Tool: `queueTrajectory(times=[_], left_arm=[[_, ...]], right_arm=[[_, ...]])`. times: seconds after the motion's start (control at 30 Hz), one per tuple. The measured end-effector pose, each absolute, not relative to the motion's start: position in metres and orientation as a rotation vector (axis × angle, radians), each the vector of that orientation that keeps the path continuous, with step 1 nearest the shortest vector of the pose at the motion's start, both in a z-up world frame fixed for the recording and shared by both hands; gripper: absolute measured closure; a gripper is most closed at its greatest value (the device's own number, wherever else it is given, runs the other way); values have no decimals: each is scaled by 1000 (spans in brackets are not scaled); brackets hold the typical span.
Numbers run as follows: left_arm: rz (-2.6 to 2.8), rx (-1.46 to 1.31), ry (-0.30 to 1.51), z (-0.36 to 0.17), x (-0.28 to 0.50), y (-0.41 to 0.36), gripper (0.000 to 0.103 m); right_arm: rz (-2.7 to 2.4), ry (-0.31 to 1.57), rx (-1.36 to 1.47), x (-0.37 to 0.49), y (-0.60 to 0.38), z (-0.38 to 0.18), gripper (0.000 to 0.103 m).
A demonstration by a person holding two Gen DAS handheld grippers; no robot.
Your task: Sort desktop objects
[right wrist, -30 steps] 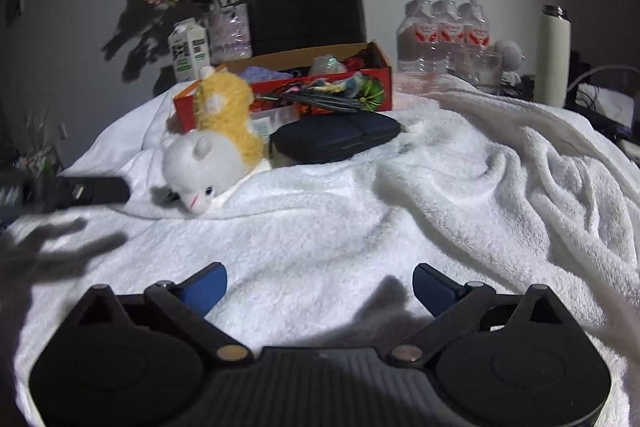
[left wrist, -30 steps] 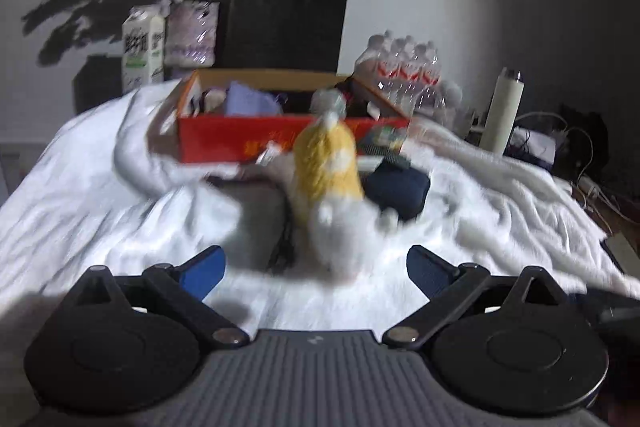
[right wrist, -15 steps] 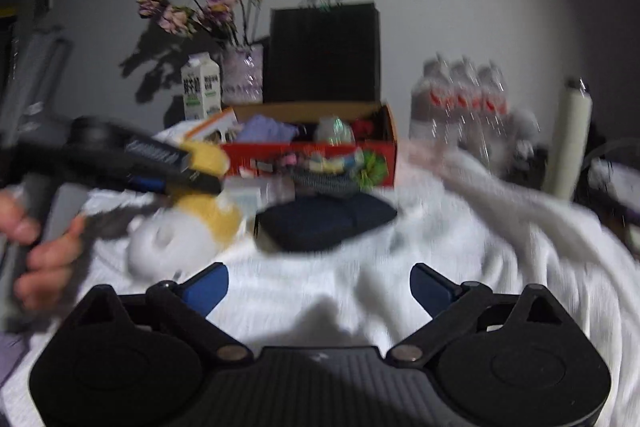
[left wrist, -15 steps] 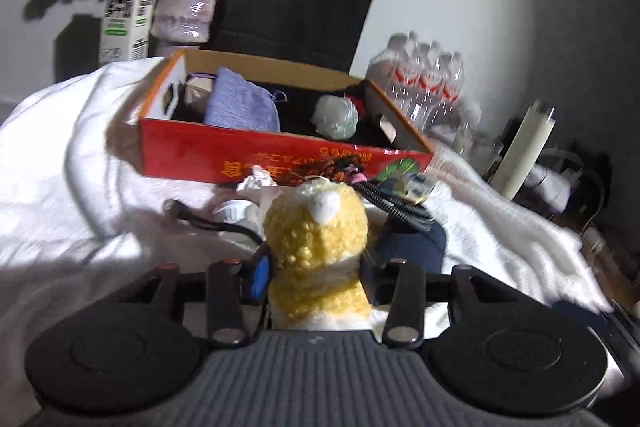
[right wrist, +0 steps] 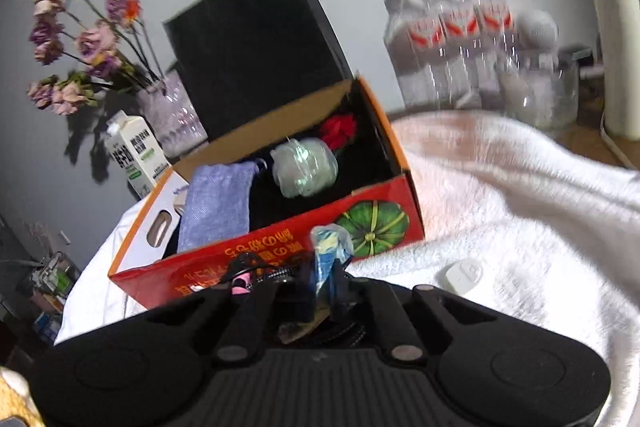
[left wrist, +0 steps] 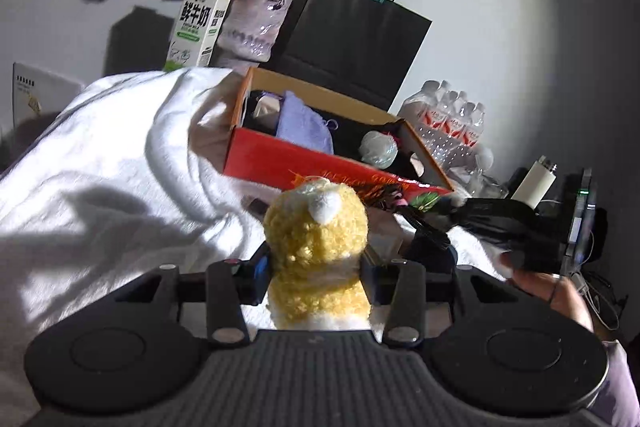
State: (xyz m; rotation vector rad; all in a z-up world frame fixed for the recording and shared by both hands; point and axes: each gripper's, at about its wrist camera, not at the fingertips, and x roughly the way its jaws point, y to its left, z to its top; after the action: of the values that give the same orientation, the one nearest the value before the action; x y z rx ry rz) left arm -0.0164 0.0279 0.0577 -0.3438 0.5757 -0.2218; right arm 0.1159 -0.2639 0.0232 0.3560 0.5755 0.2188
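Yellow plush toy (left wrist: 316,247) sits clamped in the left claw (left wrist: 316,269), just in front of the red box (right wrist: 256,263). The right claw (right wrist: 308,291), also before the box, pinches a small blue packet (right wrist: 326,259). Inside the box lie 1 lavender cloth (right wrist: 220,203) and 1 pale bundle (right wrist: 306,167).

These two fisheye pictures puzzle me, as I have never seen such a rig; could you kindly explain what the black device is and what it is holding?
No robot is here: a person carries a two-finger gripper in each hand, and a camera on each looks forward along its fingers. The black shape at the bottom of each picture is the tool itself.

In the left wrist view, the left gripper is shut on a yellow plush toy. In the right wrist view, the right gripper is shut on a small blue packet.

Ahead, on a white towel, stands a red cardboard box holding a purple pouch and a pale wrapped ball.
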Motion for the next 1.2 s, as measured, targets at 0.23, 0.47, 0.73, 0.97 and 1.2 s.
queueTrajectory(times=[0.23,0.47,0.73,0.97,1.2], left_arm=[[-283,-321,571,63,-33,15,58],[-317,-292,597,65,-52,-7,58],[-301,-226,600,69,-71,-29,57],[-280,-182,632,64,-61,-43,57],[-269,-165,647,61,-43,-43,57]], right_arm=[[253,426,297,27,-279,56,99],[328,505,217,-64,-267,36,99],[361,518,168,-109,-262,23,98],[352,511,215,-104,-283,15,98],[327,532,237,-91,-295,7,98]])
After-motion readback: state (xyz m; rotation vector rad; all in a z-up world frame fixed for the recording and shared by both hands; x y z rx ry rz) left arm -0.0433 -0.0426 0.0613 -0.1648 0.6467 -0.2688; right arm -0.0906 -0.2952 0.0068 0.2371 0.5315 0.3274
